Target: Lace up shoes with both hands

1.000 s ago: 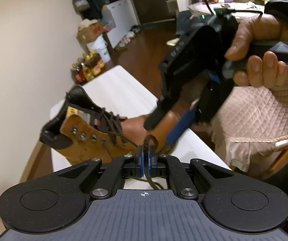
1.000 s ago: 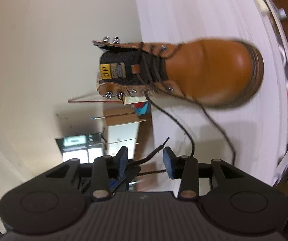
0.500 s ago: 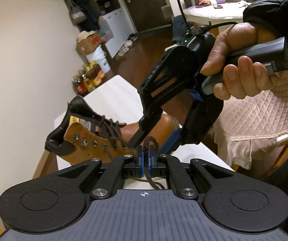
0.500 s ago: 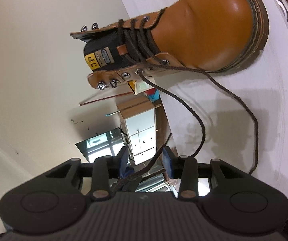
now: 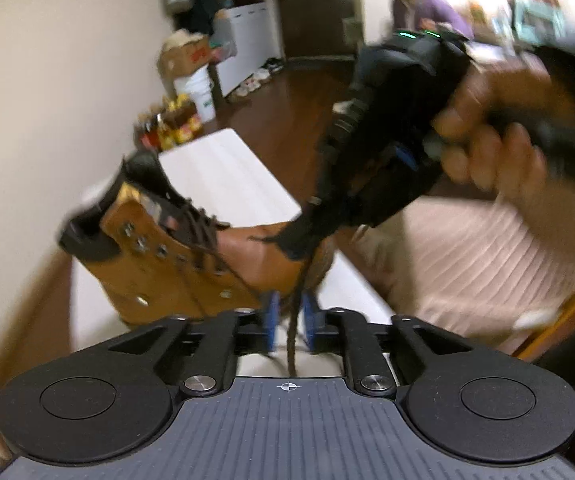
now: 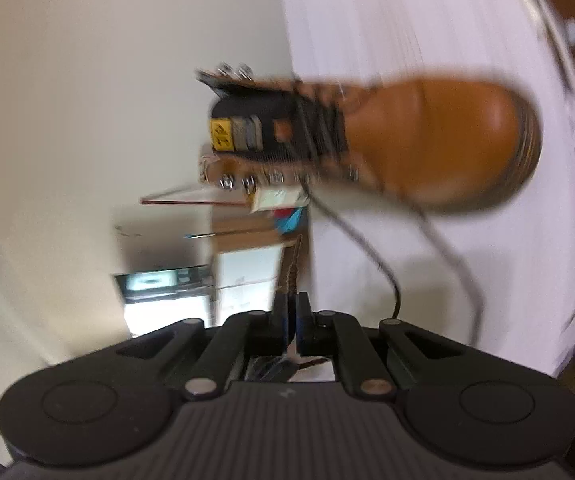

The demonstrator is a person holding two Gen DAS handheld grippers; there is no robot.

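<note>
Braided lace point(image 5: 293, 320) now loose between parted left fingers point(image 5: 271, 320), pinched by right fingers point(image 6: 302, 312).

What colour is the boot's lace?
Dark brown lace, trailing from the tan boot; clearest in the right wrist view.

Both wrist views look down, close, sharing the boot point(image 5: 191, 264) (blurred).
</note>
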